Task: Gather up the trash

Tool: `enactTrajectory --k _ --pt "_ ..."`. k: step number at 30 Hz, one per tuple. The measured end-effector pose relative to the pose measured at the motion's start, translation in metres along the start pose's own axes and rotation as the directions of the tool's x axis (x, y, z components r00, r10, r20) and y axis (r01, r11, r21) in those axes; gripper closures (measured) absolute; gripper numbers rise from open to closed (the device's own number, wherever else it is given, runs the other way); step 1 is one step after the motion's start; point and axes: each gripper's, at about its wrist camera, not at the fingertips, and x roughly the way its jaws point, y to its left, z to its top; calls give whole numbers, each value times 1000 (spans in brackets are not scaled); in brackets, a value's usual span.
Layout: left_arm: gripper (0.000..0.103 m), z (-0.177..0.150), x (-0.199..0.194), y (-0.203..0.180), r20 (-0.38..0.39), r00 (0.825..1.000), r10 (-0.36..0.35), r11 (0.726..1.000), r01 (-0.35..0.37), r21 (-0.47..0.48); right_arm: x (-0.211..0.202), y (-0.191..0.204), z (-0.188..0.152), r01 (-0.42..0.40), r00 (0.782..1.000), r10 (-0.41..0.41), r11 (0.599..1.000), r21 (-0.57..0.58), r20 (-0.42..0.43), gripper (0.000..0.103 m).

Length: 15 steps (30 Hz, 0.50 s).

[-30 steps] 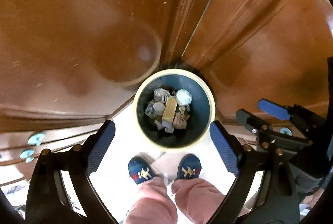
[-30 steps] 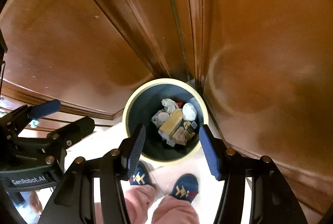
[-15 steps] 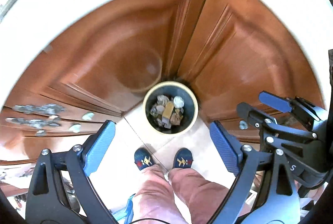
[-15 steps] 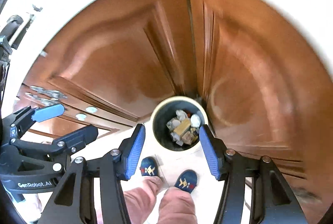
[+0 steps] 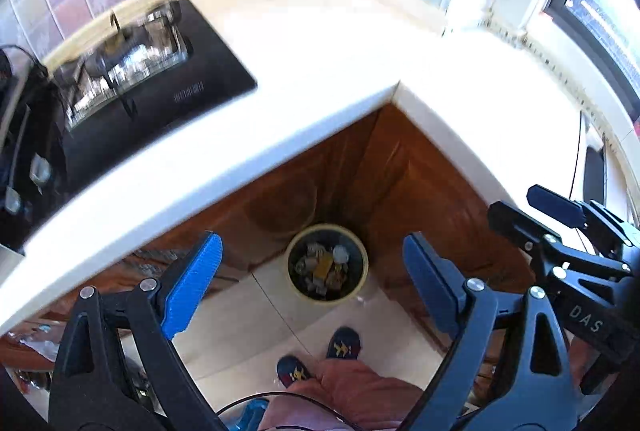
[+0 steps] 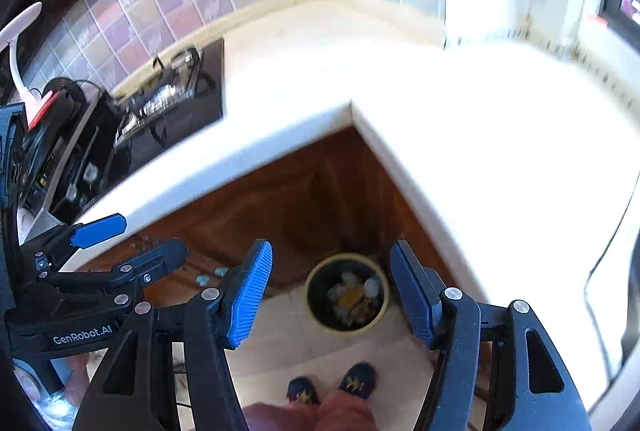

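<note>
White counter [image 5: 328, 43] wraps an inner corner, brightly lit, with a black cooktop [image 5: 160, 79] set into its left run and tiled wall behind. Below, brown wooden cabinet doors [image 5: 424, 175] meet in that corner, and a round trash bin [image 5: 327, 263] with a pale rim stands on the tiled floor against them, holding scraps of paper and a tan box-like piece. The left tool [image 5: 312, 279] hangs high above the bin with its blue pads spread wide and nothing between them. The right tool [image 6: 332, 287] is likewise empty; its jaws have just been opening and stand apart, framing the bin [image 6: 347, 293] far below. A person's patterned slippers [image 5: 320, 355] and pink trouser legs show on the floor near the bin.
</note>
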Motion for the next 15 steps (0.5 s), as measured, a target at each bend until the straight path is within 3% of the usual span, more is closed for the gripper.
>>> enactTrajectory --k 7,11,15 --pt "12 27 -57 -4 112 993 42 999 -42 -8 -76 20 40 34 994 -34 999 1 101 39" --pt "12 39 -99 -1 195 979 64 998 -61 -20 -124 33 54 48 984 -47 999 0 169 29" --pt "12 43 -130 1 252 965 73 997 -67 -33 -156 47 61 66 970 -63 998 -8 237 26"
